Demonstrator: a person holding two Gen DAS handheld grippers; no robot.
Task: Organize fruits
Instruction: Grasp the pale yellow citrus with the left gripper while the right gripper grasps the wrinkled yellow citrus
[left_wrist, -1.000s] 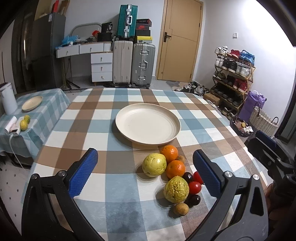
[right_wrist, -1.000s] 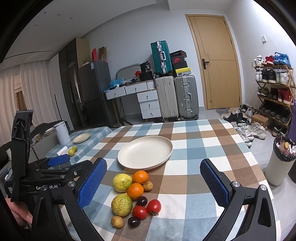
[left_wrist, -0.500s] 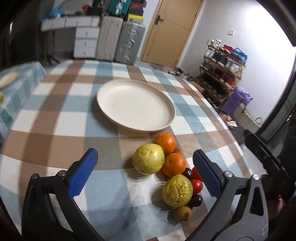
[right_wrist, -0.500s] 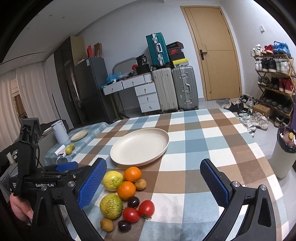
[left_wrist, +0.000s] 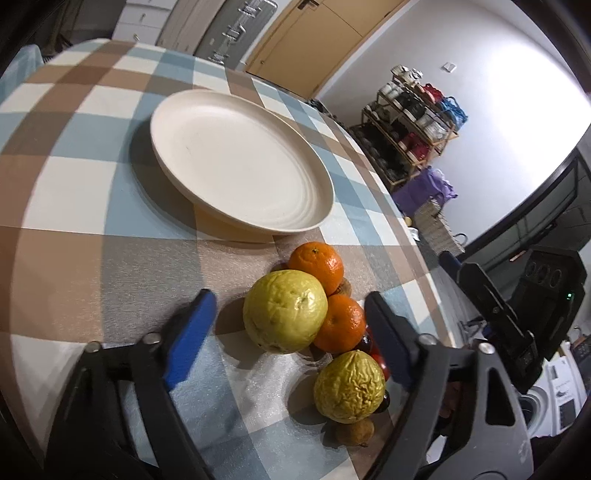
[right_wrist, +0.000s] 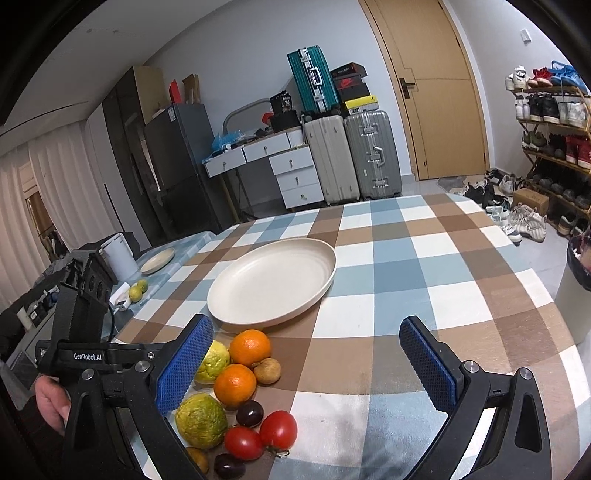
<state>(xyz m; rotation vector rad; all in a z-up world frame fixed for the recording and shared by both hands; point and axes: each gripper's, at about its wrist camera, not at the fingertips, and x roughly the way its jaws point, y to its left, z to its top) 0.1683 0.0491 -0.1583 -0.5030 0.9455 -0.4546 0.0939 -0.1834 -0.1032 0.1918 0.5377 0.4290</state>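
Between closing left gripper (left_wrist: 286, 328), probably untouched, yellow guava (left_wrist: 285, 311)

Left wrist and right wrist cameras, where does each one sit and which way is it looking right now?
Left wrist: on the left gripper, tilted down at the smooth yellow-green fruit between its jaws, which have just been closing without touching it; the right gripper's body shows at right.
Right wrist: on the right gripper, facing across the table toward the door; a hand holding the left gripper shows at left.
Shared: the plate, the oranges, the checked tablecloth.
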